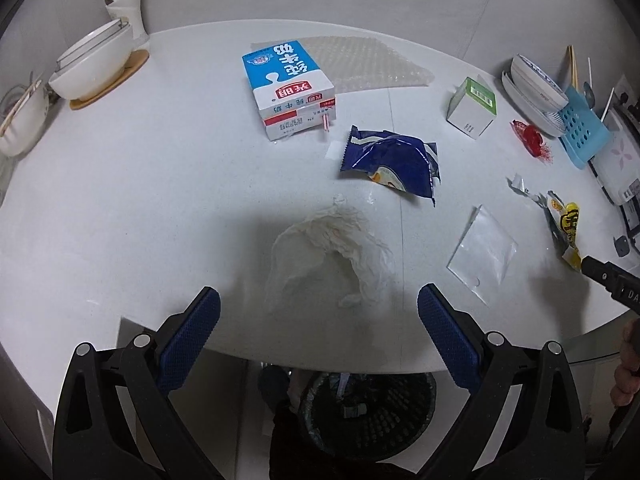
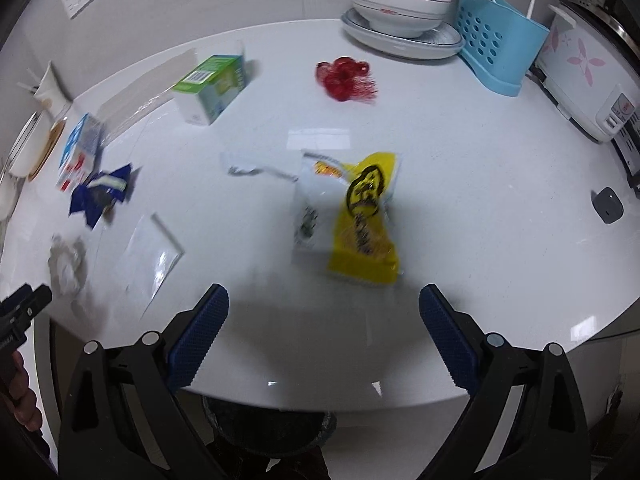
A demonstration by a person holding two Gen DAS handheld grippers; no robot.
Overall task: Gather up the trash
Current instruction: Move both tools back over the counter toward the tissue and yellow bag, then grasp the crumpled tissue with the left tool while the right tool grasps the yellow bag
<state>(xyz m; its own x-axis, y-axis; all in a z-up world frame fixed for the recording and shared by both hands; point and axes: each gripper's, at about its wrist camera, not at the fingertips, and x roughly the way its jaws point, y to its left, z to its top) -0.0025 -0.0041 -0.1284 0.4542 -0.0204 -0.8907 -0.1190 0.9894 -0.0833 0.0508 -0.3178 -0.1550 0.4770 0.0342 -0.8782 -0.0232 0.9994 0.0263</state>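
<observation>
A crumpled white tissue [image 1: 332, 252] lies just ahead of my open left gripper [image 1: 319, 312], near the table's front edge. Beyond it rest a blue snack wrapper [image 1: 394, 162], a blue-and-white milk carton [image 1: 290, 90], a sheet of bubble wrap [image 1: 352, 62] and a green-and-white box [image 1: 474, 108]. A yellow wrapper [image 2: 366, 220] lies a short way ahead of my open right gripper [image 2: 324, 308]. A clear flat bag [image 2: 146, 258], red mesh scrap [image 2: 346, 78] and torn foil [image 2: 244, 168] are spread around. A black mesh bin [image 1: 368, 414] stands under the table edge.
White bowls [image 1: 94, 62] and a cup [image 1: 128, 6] stand at the back left. Stacked bowls [image 2: 400, 4], a blue utensil holder [image 2: 500, 46] and a rice cooker [image 2: 584, 80] line the back right. A small grey object [image 2: 608, 205] sits at the right edge.
</observation>
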